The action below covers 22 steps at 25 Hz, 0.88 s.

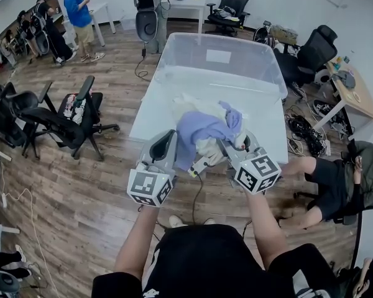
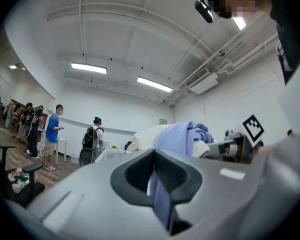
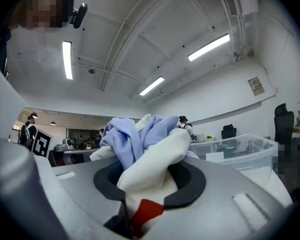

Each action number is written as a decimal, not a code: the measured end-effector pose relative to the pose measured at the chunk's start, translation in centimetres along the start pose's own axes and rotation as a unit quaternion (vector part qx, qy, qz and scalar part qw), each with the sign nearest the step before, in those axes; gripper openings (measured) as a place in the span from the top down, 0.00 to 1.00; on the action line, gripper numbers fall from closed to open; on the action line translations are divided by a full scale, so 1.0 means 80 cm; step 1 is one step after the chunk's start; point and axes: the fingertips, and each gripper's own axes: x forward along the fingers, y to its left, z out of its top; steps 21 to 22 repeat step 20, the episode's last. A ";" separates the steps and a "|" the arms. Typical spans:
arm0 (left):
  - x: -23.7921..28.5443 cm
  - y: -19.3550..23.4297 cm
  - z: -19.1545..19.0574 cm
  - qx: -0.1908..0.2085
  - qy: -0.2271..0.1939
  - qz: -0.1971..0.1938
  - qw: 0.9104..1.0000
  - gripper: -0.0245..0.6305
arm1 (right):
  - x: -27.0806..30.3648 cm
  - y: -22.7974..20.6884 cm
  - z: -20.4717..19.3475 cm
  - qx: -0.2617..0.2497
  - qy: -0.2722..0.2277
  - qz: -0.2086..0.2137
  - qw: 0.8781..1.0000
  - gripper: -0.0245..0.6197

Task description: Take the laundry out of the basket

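Note:
A bundle of laundry (image 1: 205, 129), lavender cloth over cream cloth, hangs above the near end of the white table (image 1: 152, 113). My left gripper (image 1: 168, 141) is shut on a lavender fold (image 2: 160, 196) at the bundle's left. In the left gripper view the rest of the bundle (image 2: 182, 134) rises beyond the jaws. My right gripper (image 1: 234, 146) is shut on the cream cloth (image 3: 155, 169) at the bundle's right, and a red patch (image 3: 147, 209) shows between its jaws. The clear plastic basket (image 1: 174, 54) stands at the table's far end; I see no clothes in it.
Black office chairs (image 1: 68, 120) stand left of the table. A person (image 1: 351, 172) sits on the floor at the right, beside cables (image 1: 304, 132) and a wooden desk (image 1: 354, 95). More people (image 1: 79, 14) stand at the back left.

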 end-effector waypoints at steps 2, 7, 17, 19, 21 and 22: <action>0.000 0.000 0.000 0.001 0.000 0.001 1.000 0.95 | 0.000 0.000 0.000 0.001 -0.001 0.001 1.000 0.74; 0.000 -0.001 0.000 -0.003 0.000 0.001 1.000 0.95 | 0.000 -0.001 0.001 0.002 -0.001 0.001 1.000 0.74; 0.005 -0.002 -0.003 -0.003 0.001 -0.003 1.000 0.95 | 0.001 -0.004 0.000 0.003 -0.002 -0.001 1.000 0.74; 0.007 -0.001 -0.003 -0.005 0.002 -0.003 1.000 0.95 | 0.002 -0.006 0.000 0.005 0.000 -0.003 1.000 0.74; 0.008 -0.001 -0.003 -0.006 0.003 -0.003 1.000 0.95 | 0.002 -0.007 0.000 0.006 0.000 -0.003 1.000 0.74; 0.008 -0.001 -0.003 -0.006 0.003 -0.003 1.000 0.95 | 0.002 -0.007 0.000 0.006 0.000 -0.003 1.000 0.74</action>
